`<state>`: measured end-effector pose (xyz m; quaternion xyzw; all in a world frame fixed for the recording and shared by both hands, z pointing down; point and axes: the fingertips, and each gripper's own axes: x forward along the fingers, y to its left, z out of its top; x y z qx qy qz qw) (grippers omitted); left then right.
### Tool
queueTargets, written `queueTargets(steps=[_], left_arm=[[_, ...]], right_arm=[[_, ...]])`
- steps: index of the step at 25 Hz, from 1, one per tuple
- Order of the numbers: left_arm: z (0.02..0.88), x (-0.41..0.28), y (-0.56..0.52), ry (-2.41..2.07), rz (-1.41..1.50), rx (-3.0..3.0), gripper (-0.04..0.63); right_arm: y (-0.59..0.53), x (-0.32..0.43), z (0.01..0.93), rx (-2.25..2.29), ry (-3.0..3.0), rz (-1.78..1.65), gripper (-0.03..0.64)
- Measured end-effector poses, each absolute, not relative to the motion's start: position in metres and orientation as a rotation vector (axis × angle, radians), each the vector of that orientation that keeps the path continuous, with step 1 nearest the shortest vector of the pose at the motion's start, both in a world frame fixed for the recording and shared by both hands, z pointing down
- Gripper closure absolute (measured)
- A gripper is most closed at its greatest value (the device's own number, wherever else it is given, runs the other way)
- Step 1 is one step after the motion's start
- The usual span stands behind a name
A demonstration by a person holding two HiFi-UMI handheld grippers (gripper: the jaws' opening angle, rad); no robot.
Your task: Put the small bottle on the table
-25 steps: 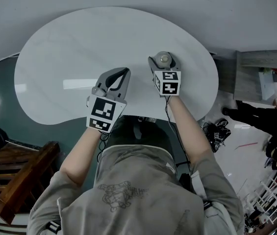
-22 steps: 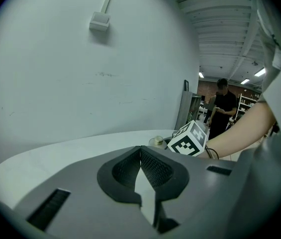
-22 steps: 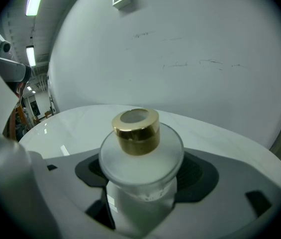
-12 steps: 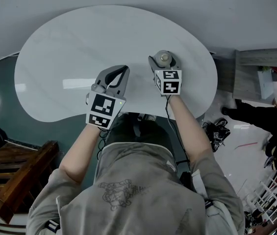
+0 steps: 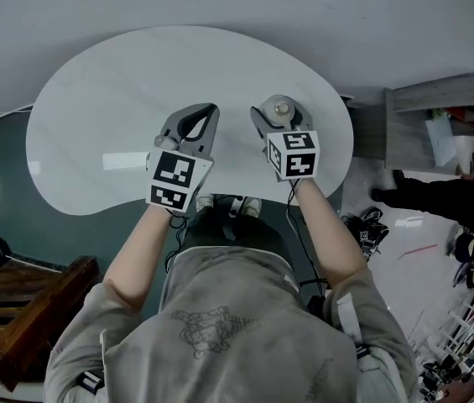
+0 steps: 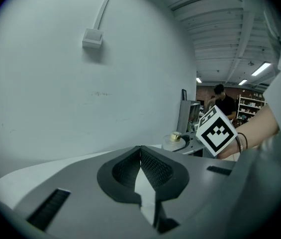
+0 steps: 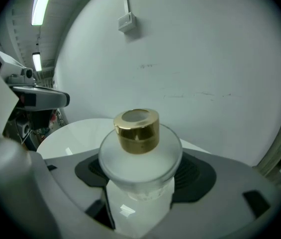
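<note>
The small bottle is frosted white glass with a gold cap, upright between the jaws of my right gripper, which is shut on it. From the head view the bottle hangs over the right part of the white table, held by the right gripper. Whether it touches the tabletop I cannot tell. My left gripper hovers beside it over the table's middle, shut, its pads meeting with nothing between them. The left gripper view catches the bottle off to the right.
The table is rounded, set against a white wall. A wooden piece of furniture lies at lower left. At right stand a grey cabinet and a person in dark clothes.
Both grippers have shifted slightly toward the table's near edge as the head view moved; the right one still holds the bottle, the left stays shut.
</note>
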<state>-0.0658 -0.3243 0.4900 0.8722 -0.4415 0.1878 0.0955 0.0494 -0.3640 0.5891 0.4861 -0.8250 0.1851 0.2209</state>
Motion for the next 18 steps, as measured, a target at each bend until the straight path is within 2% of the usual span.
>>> queueTargets(steps=[18], left_arm=[[0.393,-0.044,-0.304,-1.340,0.418,2.740,0.577]], right_arm=[[-0.307,0.066,0.418,1.366,-2.429,0.296,0.293]])
